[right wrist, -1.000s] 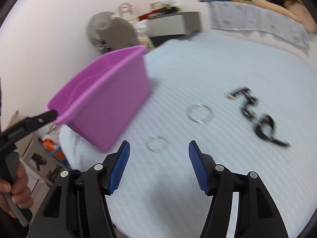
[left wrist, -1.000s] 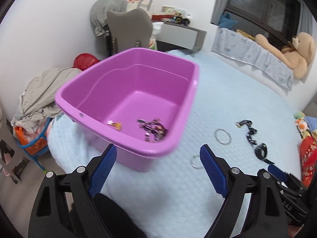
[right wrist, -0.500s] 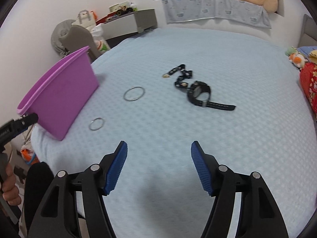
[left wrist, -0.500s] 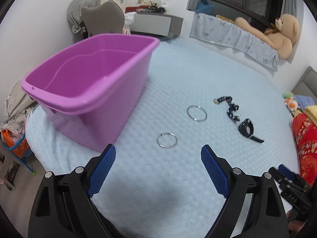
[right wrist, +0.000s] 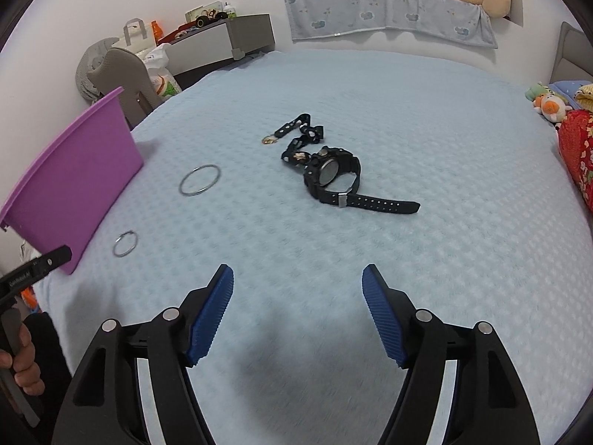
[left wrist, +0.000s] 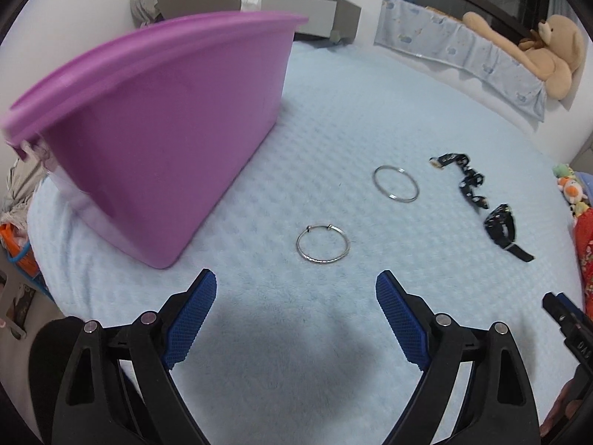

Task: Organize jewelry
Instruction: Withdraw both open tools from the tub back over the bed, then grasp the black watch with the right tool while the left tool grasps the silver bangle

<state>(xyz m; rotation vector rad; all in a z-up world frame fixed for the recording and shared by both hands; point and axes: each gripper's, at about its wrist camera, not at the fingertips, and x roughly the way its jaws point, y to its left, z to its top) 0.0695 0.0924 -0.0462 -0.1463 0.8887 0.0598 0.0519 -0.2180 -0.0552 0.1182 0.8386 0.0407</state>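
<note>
A purple plastic tub (left wrist: 155, 118) stands on the pale blue bed at the left; its inside is hidden now. It also shows in the right wrist view (right wrist: 70, 181). A small silver bangle (left wrist: 322, 243) lies just ahead of my open, empty left gripper (left wrist: 296, 289). A larger silver bangle (left wrist: 395, 184) lies farther right. A black chain bracelet (left wrist: 463, 178) and a black wristwatch (left wrist: 501, 226) lie beyond. My right gripper (right wrist: 298, 282) is open and empty, with the watch (right wrist: 331, 174), bracelet (right wrist: 300, 135) and both bangles (right wrist: 200, 180) (right wrist: 125, 243) ahead.
The bed's near edge runs left of the tub. A grey chair (right wrist: 122, 74), a cabinet (right wrist: 229, 37) and laundry stand beyond the bed. A teddy bear (left wrist: 548, 48) lies on the back ledge. Toys and a red cloth (right wrist: 578, 155) sit at the right.
My left gripper has dropped lower and closer to the small bangle, so the tub's inside is now out of sight. My right gripper has swung right, toward the watch.
</note>
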